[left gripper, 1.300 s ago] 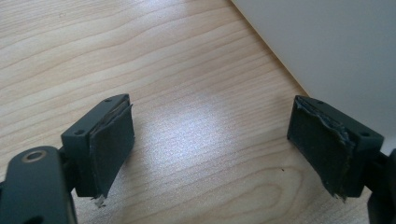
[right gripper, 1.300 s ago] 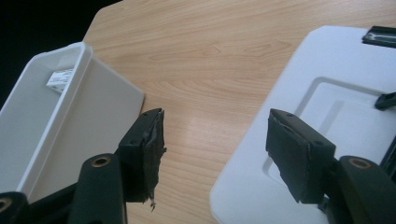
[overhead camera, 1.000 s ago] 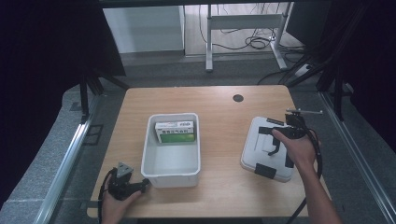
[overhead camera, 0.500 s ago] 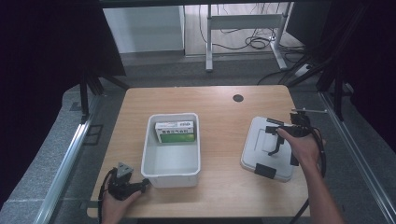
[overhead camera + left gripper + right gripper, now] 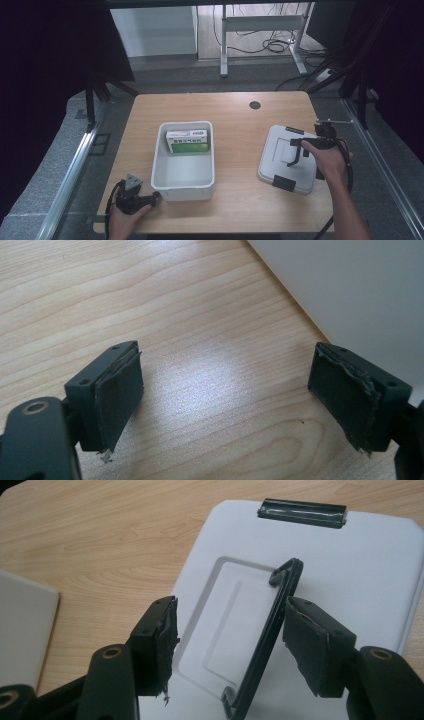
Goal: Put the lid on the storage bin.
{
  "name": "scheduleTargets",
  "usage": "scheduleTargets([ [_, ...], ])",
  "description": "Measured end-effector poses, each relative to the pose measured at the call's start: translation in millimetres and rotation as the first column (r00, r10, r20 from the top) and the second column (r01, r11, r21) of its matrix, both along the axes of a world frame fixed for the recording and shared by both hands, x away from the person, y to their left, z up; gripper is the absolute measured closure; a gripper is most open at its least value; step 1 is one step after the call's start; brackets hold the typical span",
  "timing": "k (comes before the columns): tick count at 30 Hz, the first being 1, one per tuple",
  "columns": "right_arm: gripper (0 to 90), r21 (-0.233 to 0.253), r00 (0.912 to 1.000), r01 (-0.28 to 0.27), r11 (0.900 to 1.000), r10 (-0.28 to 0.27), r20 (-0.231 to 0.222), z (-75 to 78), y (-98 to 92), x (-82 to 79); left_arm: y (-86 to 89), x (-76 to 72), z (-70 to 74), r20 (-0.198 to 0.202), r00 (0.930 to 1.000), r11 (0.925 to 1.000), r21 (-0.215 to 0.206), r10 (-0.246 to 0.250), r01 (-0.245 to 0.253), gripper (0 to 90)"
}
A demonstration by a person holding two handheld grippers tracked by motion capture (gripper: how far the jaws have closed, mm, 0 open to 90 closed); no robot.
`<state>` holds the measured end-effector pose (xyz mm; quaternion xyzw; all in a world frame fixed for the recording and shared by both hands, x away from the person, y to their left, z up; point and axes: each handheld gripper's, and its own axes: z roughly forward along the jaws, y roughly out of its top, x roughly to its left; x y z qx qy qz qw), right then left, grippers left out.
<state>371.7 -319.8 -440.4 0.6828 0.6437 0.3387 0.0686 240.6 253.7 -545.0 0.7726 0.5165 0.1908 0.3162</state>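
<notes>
Resting spot, left gripper: the left gripper (image 5: 135, 196) sits low on the wooden worktop (image 5: 235, 120) at its near left corner, held in the person's left hand (image 5: 122, 220), just beside the near left corner of the white bin (image 5: 184, 184).
Left fingers: spread wide apart with nothing between them; in the left gripper view one finger pad (image 5: 120, 395) stands over bare wood and the bin's white wall (image 5: 350, 295) rises at the upper right.
Right gripper: the right gripper (image 5: 300, 150) is held by the person's right hand (image 5: 327, 160) over the white lid (image 5: 280, 160), which lies flat on the right half of the worktop.
Right fingers: apart, straddling the lid's black wire handle (image 5: 267, 630), which stands raised off the lid; the right-side finger (image 5: 312, 645) is right against the handle, and whether it touches cannot be told; the left-side finger is well clear of it.
Lid details: a black latch (image 5: 301, 512) at its far edge and another black latch (image 5: 283, 182) at its near edge in the high view; a recessed rectangle in the middle under the handle.
Bin contents: a green and white box (image 5: 187, 141) lies against the far wall inside the bin.
Worktop mark: a small dark round hole (image 5: 255, 105) near the far edge.
</notes>
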Motion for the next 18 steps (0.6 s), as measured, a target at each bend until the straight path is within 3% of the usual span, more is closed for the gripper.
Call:
scheduleTargets([
  [10,40.9,-0.028,0.9993,0.017,0.999,-0.018,-0.033,-8.1,-3.6,5.0,0.0,0.0,0.0,0.0,1.0,1.0,0.0,0.0,0.0,14.3],
  [18,47.5,-0.037,0.9967,0.025,0.999,-0.028,-0.077,-17.7,-7.5,9.5,0.0,0.0,0.0,0.0,1.0,1.0,0.0,0.0,0.0,14.3],
])
